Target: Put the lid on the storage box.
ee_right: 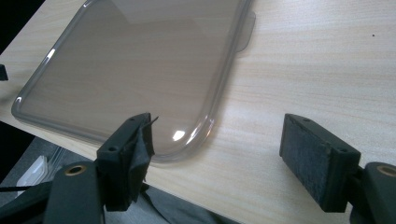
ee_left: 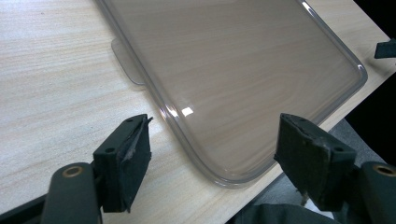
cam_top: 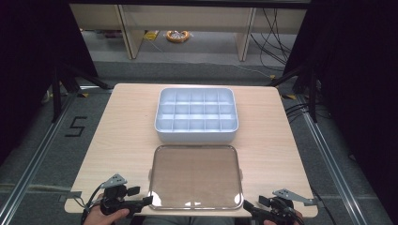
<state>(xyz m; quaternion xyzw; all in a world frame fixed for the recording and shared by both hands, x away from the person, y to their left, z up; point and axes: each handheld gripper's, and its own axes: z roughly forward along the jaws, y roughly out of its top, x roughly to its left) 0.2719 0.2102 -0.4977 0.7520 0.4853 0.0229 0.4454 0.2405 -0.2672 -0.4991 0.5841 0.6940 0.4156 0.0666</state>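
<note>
A clear plastic lid (cam_top: pixel 195 176) lies flat on the wooden table (cam_top: pixel 126 131), close to the front edge. Behind it stands a pale blue-grey tray (cam_top: pixel 196 115) divided into several empty compartments. My left gripper (cam_top: pixel 141 196) hovers at the lid's near left corner, open. In the left gripper view the lid (ee_left: pixel 233 60) has its rounded corner in line with the gap of the left gripper (ee_left: pixel 215 135), and the pads do not touch it. My right gripper (cam_top: pixel 256 203) is open at the near right corner. In the right gripper view the lid (ee_right: pixel 130 60) lies left of the right gripper (ee_right: pixel 219 128).
Small tabs stick out from the lid's side edges (ee_left: pixel 128 65) (ee_right: pixel 247 32). Bare tabletop runs along both sides of the lid and tray. The table's front edge is right below both grippers. Beyond the table are a grey floor, desk legs and cables.
</note>
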